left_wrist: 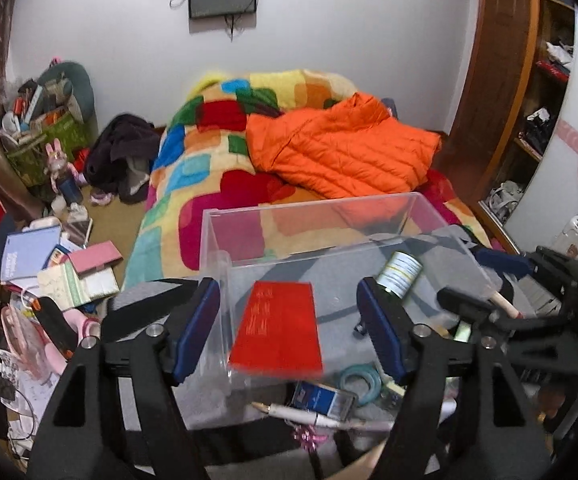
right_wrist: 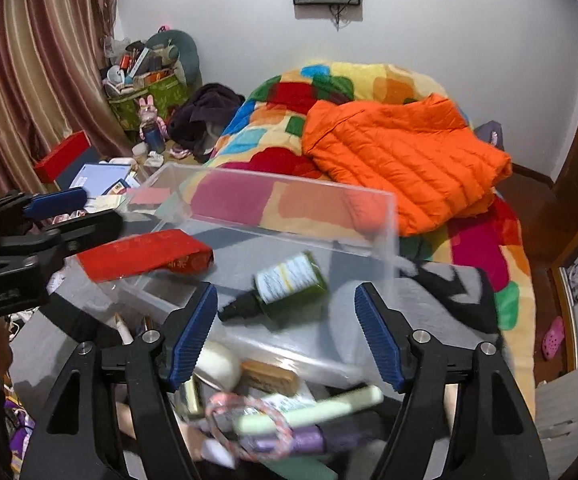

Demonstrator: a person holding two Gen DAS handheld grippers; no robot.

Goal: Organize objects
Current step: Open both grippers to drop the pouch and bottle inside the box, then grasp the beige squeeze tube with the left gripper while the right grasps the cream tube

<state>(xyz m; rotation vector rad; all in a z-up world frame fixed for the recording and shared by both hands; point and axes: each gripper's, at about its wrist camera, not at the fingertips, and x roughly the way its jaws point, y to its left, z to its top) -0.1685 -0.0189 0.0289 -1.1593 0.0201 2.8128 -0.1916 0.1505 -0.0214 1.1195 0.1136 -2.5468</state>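
Note:
A clear plastic box [left_wrist: 373, 208] [right_wrist: 385, 216] stands on a grey cloth at the foot of the bed. A red packet [left_wrist: 277, 328] [right_wrist: 145, 254] and a dark green bottle with a white label [left_wrist: 399, 274] [right_wrist: 289, 284] are blurred over the box, apart from the fingers. My left gripper [left_wrist: 289, 328] is open around the red packet's position, above it. My right gripper [right_wrist: 287, 332] is open, jaws either side of the bottle without touching. The right gripper also shows at the right of the left wrist view [left_wrist: 489, 280].
Loose items lie in front of the box: a blue card pack [left_wrist: 321, 398], a tape roll [left_wrist: 359, 382], a pen [left_wrist: 309, 416], a wooden brush [right_wrist: 269, 376], a pale green tube [right_wrist: 309, 412]. An orange jacket [left_wrist: 341, 148] lies on the bed. Books clutter the floor [left_wrist: 49, 260].

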